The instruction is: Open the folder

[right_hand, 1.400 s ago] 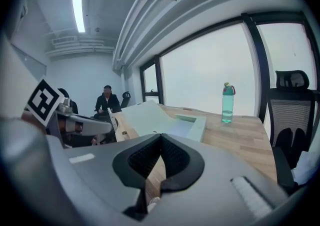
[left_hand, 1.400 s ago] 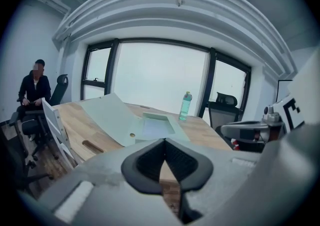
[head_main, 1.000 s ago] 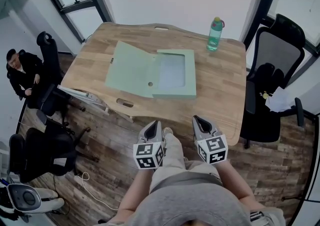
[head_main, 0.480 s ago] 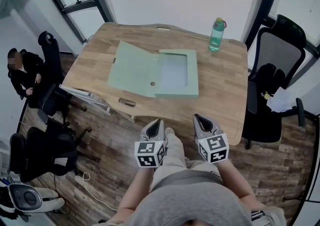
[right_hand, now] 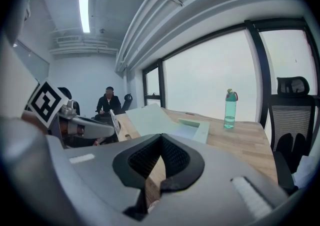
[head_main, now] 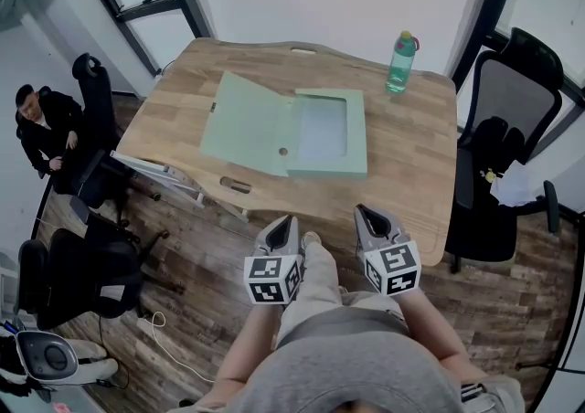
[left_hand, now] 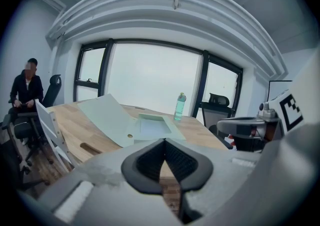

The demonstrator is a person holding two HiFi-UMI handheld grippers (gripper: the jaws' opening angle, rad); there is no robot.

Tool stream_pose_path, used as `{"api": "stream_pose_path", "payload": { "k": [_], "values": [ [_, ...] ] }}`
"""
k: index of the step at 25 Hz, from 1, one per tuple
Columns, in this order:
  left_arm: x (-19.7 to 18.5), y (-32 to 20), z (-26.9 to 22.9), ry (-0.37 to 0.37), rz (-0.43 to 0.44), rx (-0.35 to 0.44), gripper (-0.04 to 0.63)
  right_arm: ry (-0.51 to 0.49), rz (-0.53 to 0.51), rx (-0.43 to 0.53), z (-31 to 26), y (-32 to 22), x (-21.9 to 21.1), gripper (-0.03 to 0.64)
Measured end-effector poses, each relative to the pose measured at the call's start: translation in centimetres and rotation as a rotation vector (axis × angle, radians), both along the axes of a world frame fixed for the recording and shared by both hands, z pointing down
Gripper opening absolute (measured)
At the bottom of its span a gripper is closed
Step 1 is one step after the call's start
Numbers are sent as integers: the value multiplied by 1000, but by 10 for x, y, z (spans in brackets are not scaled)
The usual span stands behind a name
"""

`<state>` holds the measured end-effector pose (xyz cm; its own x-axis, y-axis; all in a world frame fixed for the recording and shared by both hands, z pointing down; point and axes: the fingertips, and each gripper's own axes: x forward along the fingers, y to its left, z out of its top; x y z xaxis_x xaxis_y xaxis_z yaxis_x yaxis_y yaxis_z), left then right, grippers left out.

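On table (head_main: 411,146), folder (head_main: 285,124) lies open, unchanged; left claw (head_main: 287,218), right claw (head_main: 360,209) both closed, empty, unmoved.

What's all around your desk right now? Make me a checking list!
Surface: wooden table, mostly bare.
Job's things: green folder lies open, cover slanted up on its left side.
Clutter: one green bottle standing upright near the far edge.
Grippers: left tool and right tool both shut, empty, held short of the table.
Cables: white cable on the floor, left.
Surroundings: black chair right; seated person left; windows.
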<state>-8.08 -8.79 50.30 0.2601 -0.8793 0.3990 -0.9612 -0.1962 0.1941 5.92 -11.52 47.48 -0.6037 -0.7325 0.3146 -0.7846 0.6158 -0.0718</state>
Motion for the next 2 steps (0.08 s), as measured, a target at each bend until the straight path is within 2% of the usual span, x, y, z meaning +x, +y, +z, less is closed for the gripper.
{"api": "stream_pose_path", "payload": {
  "k": [2],
  "values": [
    [-1, 1, 0, 1, -1, 0, 5, -2, -3, 2, -1, 0, -1, -3]
  ]
}}
